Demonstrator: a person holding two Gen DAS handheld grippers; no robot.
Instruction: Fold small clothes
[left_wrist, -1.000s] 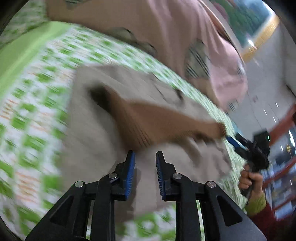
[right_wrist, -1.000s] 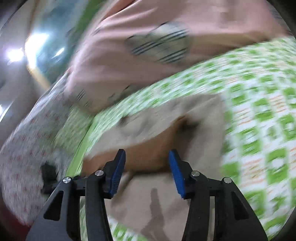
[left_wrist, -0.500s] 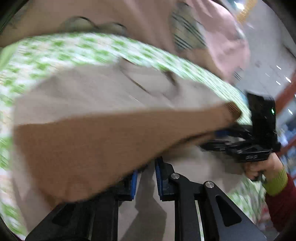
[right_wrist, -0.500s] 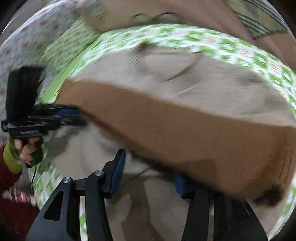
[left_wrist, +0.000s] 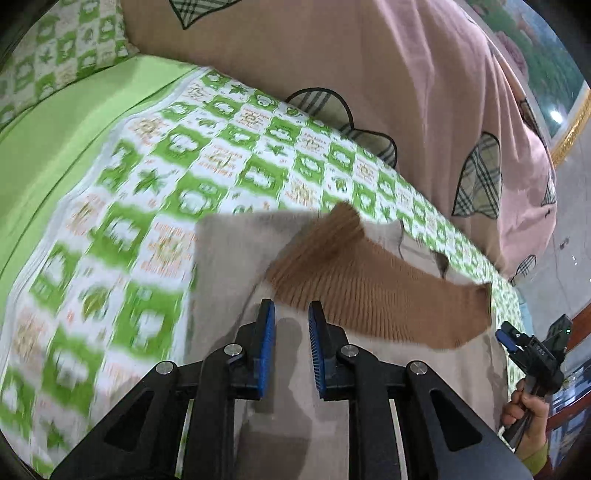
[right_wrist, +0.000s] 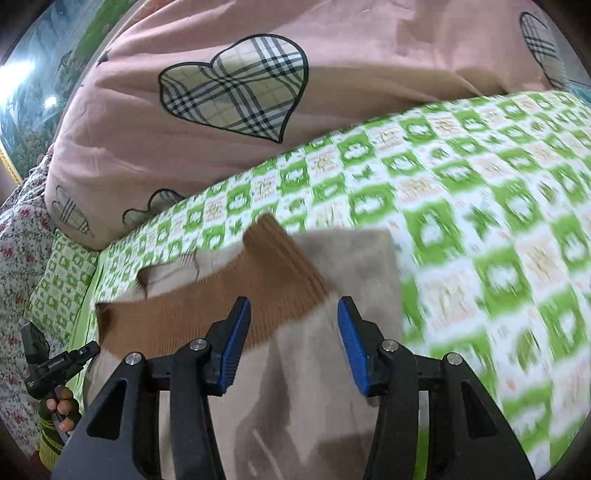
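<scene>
Now both tongs (left_wrist: 290, 325) (right_wrist: 293, 321) tilt downward, unclamped.

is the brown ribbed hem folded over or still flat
Folded over: the brown ribbed hem lies turned back across the beige garment, one corner sticking up.

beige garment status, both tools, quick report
Left tool empty, right tool opening, empty. Beige garment flat, brown ribbed band folded over it. Nothing in the way.
</scene>
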